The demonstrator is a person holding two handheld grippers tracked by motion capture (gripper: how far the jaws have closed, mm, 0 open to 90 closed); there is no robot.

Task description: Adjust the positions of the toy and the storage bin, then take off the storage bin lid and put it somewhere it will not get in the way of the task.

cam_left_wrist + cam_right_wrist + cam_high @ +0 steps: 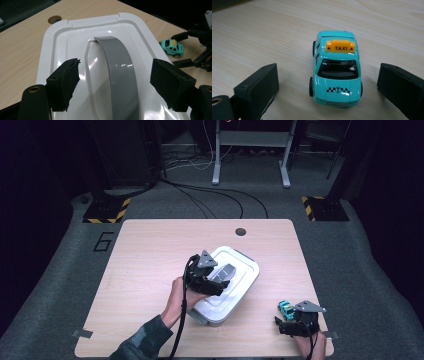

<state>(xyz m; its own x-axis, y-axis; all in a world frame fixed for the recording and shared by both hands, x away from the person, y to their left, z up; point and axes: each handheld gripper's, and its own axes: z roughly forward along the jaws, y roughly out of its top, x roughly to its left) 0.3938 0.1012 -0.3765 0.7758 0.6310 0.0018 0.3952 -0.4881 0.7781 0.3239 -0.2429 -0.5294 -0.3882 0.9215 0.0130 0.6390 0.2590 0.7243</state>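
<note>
A white plastic box point(240, 285) with its lid point(62, 37) on lies slantwise at the middle of the table. A grey handle point(120, 70) arches over the lid. My left gripper point(117, 85) is open and straddles that handle, with a gap between each pad and the grey band. In the high view the left gripper point(225, 285) hangs over the box's near-left part. A teal toy taxi point(337, 70) with an orange roof sign stands on the table, its nose toward my right gripper point(329, 86). That gripper is open, a jaw at each side of the taxi and neither touching it.
The wooden table point(150, 250) has a round cable hole point(240, 231) near its far edge. The taxi point(285, 309) and right gripper point(282, 324) sit close to the front right corner. Cables and stand legs lie on the floor beyond.
</note>
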